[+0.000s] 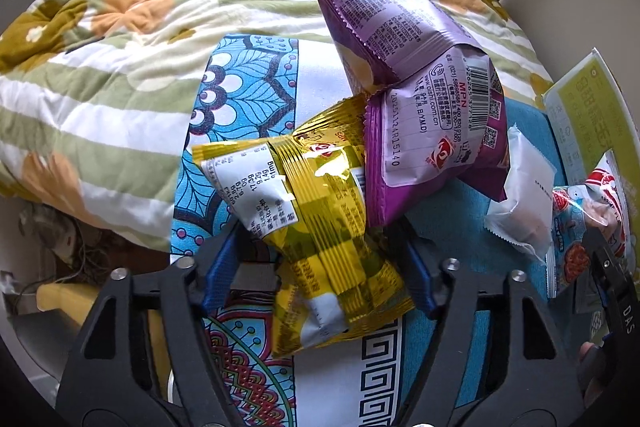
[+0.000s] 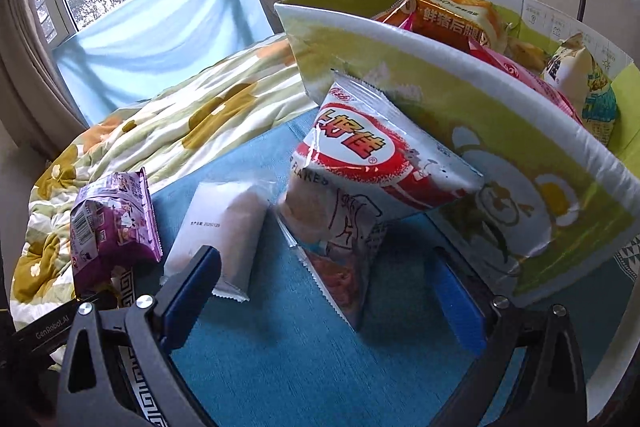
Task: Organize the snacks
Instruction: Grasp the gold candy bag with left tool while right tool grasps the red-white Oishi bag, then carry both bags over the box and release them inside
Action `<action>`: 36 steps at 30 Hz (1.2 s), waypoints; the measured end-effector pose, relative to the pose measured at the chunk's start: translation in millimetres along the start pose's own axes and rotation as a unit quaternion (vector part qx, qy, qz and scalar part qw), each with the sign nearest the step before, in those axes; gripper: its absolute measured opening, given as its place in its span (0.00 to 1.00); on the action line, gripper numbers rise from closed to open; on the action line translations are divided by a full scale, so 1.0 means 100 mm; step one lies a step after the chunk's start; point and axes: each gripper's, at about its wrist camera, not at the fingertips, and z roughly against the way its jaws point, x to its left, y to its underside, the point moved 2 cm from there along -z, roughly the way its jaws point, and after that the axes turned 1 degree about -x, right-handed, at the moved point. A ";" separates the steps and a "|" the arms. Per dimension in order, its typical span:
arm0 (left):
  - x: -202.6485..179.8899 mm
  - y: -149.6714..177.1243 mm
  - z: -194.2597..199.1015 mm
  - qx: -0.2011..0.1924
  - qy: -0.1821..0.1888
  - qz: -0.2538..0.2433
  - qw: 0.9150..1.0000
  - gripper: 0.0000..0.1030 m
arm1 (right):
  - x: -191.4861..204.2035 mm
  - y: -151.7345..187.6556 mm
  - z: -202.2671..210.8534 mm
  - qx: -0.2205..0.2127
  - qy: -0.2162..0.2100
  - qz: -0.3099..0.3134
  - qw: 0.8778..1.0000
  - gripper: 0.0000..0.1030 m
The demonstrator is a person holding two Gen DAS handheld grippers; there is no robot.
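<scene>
The yellow snack bag (image 1: 320, 227) is shiny gold foil with a white label of printed numbers, crumpled and lying tilted on the patterned blue cloth (image 1: 240, 83). The left gripper (image 1: 320, 267) has its blue fingers (image 1: 218, 267) spread on either side of the bag's lower half; whether they press it I cannot tell. Leaning on the bag's upper corner are two purple snack bags (image 1: 432, 131), barcode side up, one stacked over the other. Just right of them lies a white packet (image 1: 524, 195), flat on the teal cloth.

The right gripper (image 2: 320, 291) is wide apart and empty, fingers resting low over the cloth. Between and ahead of its fingers a red and white shrimp flakes bag (image 2: 360, 187) leans tilted against the green box (image 2: 520, 155), blocking the box's near wall. The box holds an orange packet (image 2: 452, 19), a pink one and a pale one. A flowered quilt (image 1: 120, 47) is bunched behind the snacks
</scene>
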 end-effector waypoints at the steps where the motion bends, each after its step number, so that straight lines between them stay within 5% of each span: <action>1: 0.00 0.00 0.01 -0.003 -0.005 -0.009 1.000 0.53 | 0.01 -0.01 0.00 -0.006 0.003 0.000 1.000 0.98; 7: 0.08 0.04 0.05 0.008 -0.001 -0.017 1.000 0.43 | 0.01 -0.08 -0.03 -0.025 0.015 -0.015 0.999 0.98; 13: 0.13 0.13 0.12 0.011 -0.001 -0.017 1.000 0.42 | -0.02 -0.13 -0.13 -0.025 0.024 -0.033 0.999 0.86; 20: 0.18 0.20 0.22 0.008 0.003 -0.012 1.000 0.42 | -0.09 -0.14 -0.21 -0.028 0.031 -0.055 0.998 0.86; 26: 0.21 0.23 0.36 -0.002 0.001 -0.012 1.000 0.42 | -0.12 -0.13 -0.28 -0.011 0.015 -0.064 0.998 0.52; 36: 0.19 0.24 0.84 -0.031 -0.012 -0.020 0.999 0.42 | -0.03 -0.18 0.10 -0.021 -0.004 -0.017 1.000 0.46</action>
